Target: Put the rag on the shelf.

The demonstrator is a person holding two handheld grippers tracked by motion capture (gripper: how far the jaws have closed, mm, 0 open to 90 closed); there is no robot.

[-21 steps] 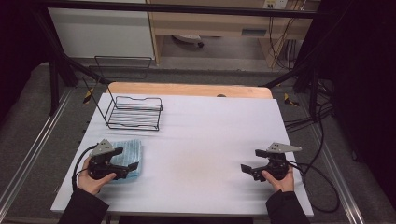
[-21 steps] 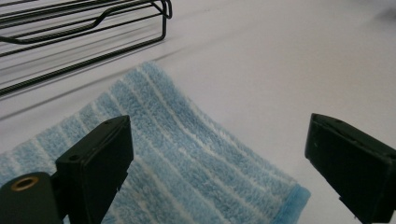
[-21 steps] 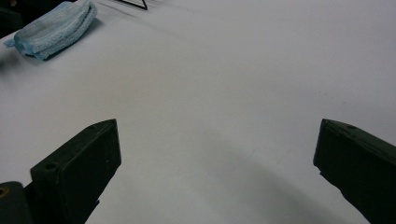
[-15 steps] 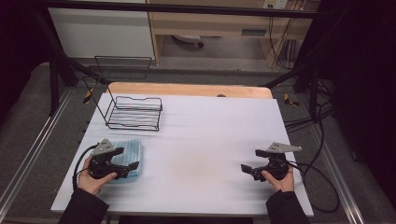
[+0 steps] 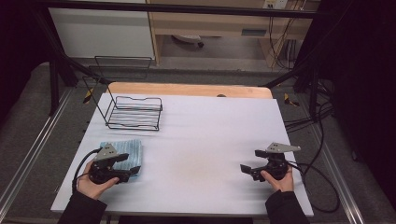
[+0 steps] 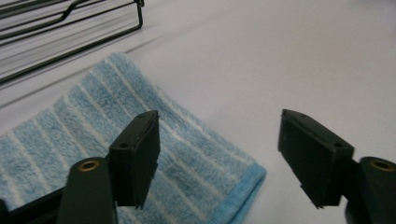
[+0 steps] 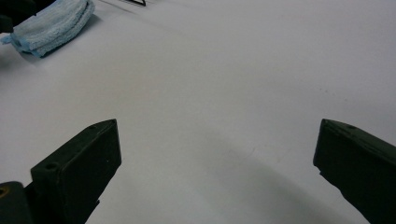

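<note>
A folded blue striped towel [image 5: 125,150] lies flat at the table's front left, and the left gripper view shows its near corner [image 6: 187,168] up close. My left gripper [image 5: 130,164] hovers open over that corner, one jaw above the cloth and the other over bare table [image 6: 219,158]. At the front right my right gripper [image 5: 247,169] rests open above the white surface [image 7: 217,154], nothing between its jaws. The towel [image 7: 51,21] appears far off in the right gripper view.
A black wire rack [image 5: 133,113] stands at the back left of the white table [image 5: 210,140], just beyond the towel; its bars [image 6: 70,28] show in the left gripper view. Cables [image 5: 322,182] trail off the table's right edge. A wooden strip [image 5: 187,89] borders the far edge.
</note>
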